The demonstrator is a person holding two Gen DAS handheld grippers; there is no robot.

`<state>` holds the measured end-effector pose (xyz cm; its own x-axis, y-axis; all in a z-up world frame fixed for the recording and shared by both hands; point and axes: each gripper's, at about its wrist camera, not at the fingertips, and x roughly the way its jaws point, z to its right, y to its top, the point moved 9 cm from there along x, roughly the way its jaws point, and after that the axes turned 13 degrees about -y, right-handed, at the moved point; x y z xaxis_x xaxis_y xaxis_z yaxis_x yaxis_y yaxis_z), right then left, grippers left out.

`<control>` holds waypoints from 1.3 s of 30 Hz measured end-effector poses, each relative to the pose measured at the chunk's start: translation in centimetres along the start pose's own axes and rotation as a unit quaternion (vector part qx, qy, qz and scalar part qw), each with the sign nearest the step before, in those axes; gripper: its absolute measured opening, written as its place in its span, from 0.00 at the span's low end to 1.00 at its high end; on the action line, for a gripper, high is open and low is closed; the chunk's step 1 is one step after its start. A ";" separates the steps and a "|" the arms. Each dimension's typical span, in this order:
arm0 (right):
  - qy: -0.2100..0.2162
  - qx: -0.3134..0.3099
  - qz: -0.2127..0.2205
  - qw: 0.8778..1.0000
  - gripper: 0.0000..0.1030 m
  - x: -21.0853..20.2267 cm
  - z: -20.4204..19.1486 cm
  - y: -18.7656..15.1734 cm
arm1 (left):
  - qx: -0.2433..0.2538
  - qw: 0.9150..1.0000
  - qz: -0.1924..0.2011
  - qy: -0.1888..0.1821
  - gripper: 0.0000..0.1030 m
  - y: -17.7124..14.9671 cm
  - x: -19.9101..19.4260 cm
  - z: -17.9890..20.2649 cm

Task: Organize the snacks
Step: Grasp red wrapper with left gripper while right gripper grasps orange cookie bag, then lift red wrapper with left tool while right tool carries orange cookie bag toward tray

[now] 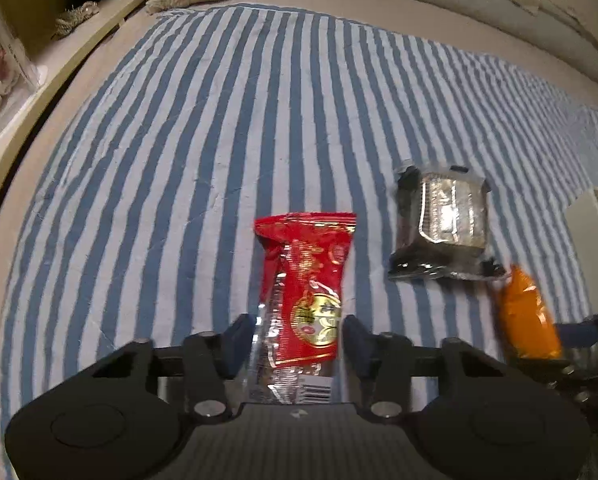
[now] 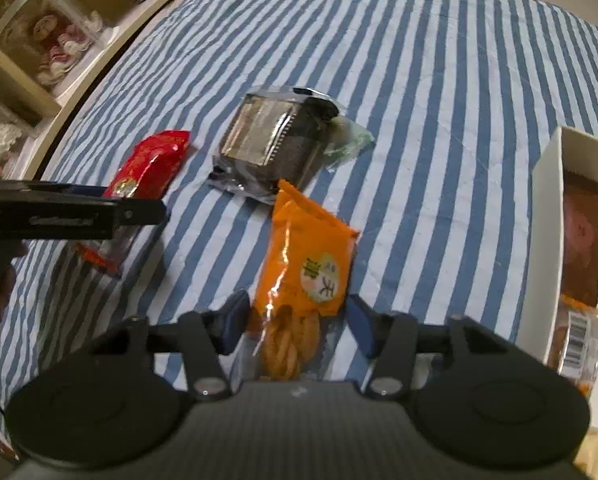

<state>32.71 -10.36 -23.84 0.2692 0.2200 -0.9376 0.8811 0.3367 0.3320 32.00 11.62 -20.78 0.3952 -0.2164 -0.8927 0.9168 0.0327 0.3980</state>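
Everything sits on a blue and white striped cloth [image 1: 219, 128], so I'll place things relative to the black snack pack [image 1: 443, 224], which lies flat near the middle of it.

The left gripper [image 1: 299, 336] is clamped on the red snack packet [image 1: 307, 280]. Both blue pads press against its lower, clear end, with the barcode edge tucked back toward the gripper body. The red top of the packet points away from the camera, and the packet is just left of the black pack, not touching it. From the right wrist view the left gripper's dark finger crosses over that red packet on the left side.

The right gripper [image 2: 295, 320] has the orange snack packet [image 2: 311, 256] between its fingers. The left pad looks to be against the packet's edge, but there's a visible gap of cloth between the packet and the right pad, so the jaws aren't squeezing it. I'd call them parted around it. The orange packet's far tip reaches right up to the near edge of the black pack.

Right of the black pack, well apart, stands a white box [image 2: 547, 200] on the cloth's edge, with another orange packet [image 2: 579, 332] and something brownish inside it.

Beyond the cloth, far left of the black pack, there's a pale shelf [image 2: 39, 92] holding clear containers.
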 end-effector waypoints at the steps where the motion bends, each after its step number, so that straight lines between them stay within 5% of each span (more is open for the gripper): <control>1: -0.001 -0.003 0.004 1.000 0.52 -0.2 0.0 0.0 | 0.001 1.000 0.001 -0.003 0.43 0.0 -0.1 0.1; 16: -0.018 0.025 0.108 0.994 0.50 -7.3 2.6 1.0 | 0.013 0.995 0.083 -0.054 0.41 0.2 -6.8 4.5; 39: -0.079 0.085 0.163 0.980 0.51 -12.8 12.5 -3.0 | 0.094 0.986 0.096 -0.103 0.41 0.2 -7.1 18.1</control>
<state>31.49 -25.59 -14.14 0.5926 0.1410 -0.7930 0.7864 0.1118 0.6075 28.38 -4.50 -10.55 0.5227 -0.4180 -0.7430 0.7920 -0.0844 0.6047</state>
